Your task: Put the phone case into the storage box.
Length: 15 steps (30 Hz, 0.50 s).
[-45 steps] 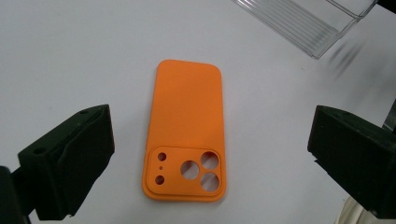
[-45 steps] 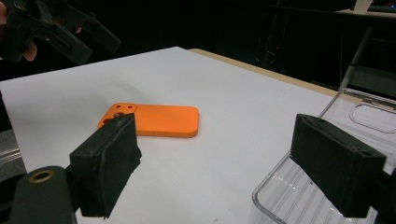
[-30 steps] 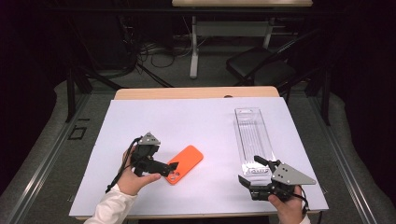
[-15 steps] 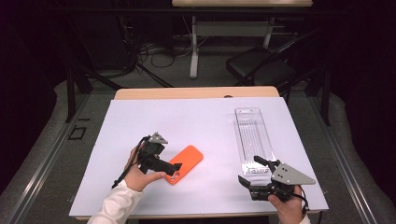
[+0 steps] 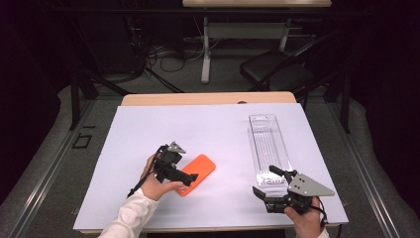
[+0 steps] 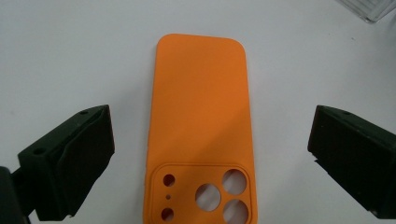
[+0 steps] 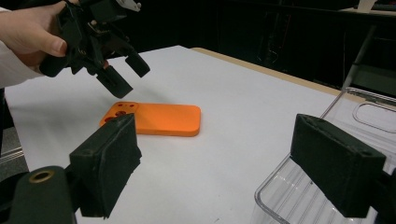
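Observation:
An orange phone case (image 5: 198,173) lies flat on the white table cover, back up, its camera cut-outs (image 6: 219,196) toward my left gripper. The left gripper (image 5: 190,177) hovers just above that end, tilted down. Its jaws stand open on either side of the case (image 6: 201,107) without touching it. The right gripper view shows the left gripper (image 7: 128,77) over the case (image 7: 159,119). At the front right, my right gripper (image 5: 264,181) is open and holds nothing, beside the near end of a clear plastic tray (image 5: 269,146).
The white cover (image 5: 213,129) spans most of the wooden table, whose far edge (image 5: 208,98) shows behind it. The clear tray's near corner (image 7: 289,196) sits just beyond the right jaw. A dark chair (image 5: 277,69) and cables lie on the floor past the table.
The left gripper has drifted a little to the right and lower over the case's camera end. The right gripper, the case and the tray have stayed put.

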Each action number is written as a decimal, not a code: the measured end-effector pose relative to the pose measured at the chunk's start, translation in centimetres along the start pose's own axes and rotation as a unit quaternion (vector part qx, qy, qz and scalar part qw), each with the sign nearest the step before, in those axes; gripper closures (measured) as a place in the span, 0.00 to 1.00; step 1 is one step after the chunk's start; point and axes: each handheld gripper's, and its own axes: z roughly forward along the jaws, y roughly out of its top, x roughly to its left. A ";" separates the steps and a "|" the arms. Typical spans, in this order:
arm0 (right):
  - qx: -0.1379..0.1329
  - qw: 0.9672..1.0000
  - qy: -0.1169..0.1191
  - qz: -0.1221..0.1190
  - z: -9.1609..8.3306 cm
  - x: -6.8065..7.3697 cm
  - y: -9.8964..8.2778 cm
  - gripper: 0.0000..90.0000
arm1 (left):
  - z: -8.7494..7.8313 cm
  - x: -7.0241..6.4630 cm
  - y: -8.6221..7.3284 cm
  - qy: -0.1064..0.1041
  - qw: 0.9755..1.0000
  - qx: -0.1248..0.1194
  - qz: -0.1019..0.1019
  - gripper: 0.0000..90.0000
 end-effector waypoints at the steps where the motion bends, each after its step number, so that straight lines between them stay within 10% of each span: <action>1: -0.002 1.000 0.000 0.000 0.0 0.0 0.0 0.16 | 0.3 0.0 0.0 -0.002 1.000 -0.001 0.000 0.01; 15: -0.001 1.000 0.000 0.000 0.0 0.0 0.0 0.16 | 3.3 0.3 -0.2 0.011 1.000 0.010 -0.006 0.01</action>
